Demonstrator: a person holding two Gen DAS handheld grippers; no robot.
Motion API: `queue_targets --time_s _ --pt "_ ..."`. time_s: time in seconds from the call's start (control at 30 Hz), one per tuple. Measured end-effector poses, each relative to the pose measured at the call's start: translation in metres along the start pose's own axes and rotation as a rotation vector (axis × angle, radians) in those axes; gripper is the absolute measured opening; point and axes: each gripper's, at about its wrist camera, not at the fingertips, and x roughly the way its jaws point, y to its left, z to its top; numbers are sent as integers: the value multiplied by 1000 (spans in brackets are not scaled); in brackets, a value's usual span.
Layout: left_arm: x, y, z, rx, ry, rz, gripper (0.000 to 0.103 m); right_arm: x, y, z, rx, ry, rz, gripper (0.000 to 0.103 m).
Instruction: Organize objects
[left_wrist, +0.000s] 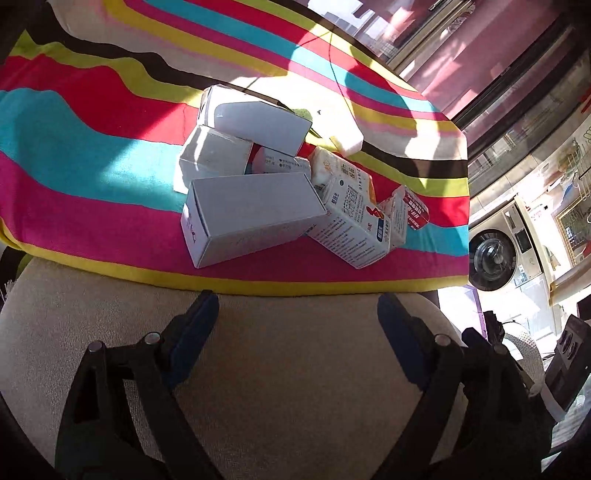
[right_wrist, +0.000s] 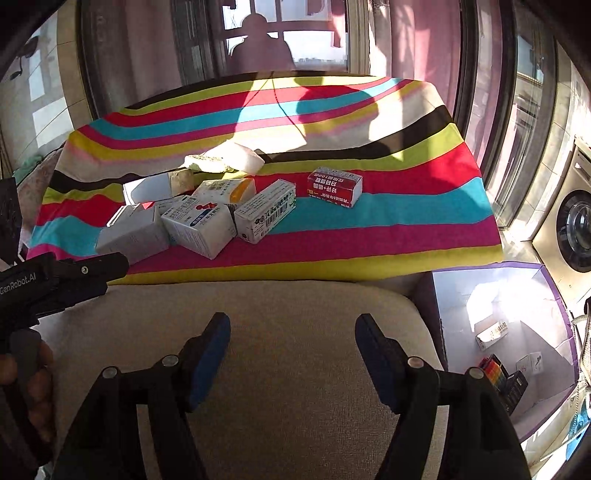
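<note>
Left wrist: left gripper (left_wrist: 297, 317) spread, empty, two blue pads over beige fabric. At twelve o'clock, about seven cardboard boxes (left_wrist: 255, 216) heaped on striped cloth (left_wrist: 92, 147), mostly plain white, some printed.

Right wrist: right gripper (right_wrist: 291, 339) released, empty. Heap at eleven; one red box (right_wrist: 334, 186) apart at twelve. Purple-edged bin (right_wrist: 554, 291) at three.

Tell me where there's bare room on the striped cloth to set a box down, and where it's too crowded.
The striped cloth is bare right of the red box, out to its right edge, and along the near yellow stripe in front of the pile. The far stripes toward the window are also free. The left middle is crowded: the white boxes and printed cartons lean on each other.
</note>
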Motion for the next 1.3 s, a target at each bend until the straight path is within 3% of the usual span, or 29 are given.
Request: queue_targets --time_s 0.23,0.37,0.67,0.77,0.93,1.0,1.07,1.2,1.3 --pt "9 24 32 -27 -54 107 90 14 8 9 7 30 47 71" --pt "12 32 42 -40 -93 174 96 23 12 12 7 42 50 71" --pt "1 36 35 -27 -121 277 98 27 13 8 1 34 50 75" --pt "-1 36 29 37 -100 381 98 27 12 7 4 26 54 76" --pt "-17 58 35 -21 -158 555 98 28 12 7 6 27 61 77" --pt "-15 69 39 -53 -138 551 98 28 11 8 9 25 64 77" --pt "-17 69 38 -58 -133 483 98 29 11 8 12 25 67 78" --pt "-23 47 30 52 -179 364 99 28 10 7 17 23 71 78" --pt "-23 37 32 101 -203 340 100 29 11 7 12 22 66 78"
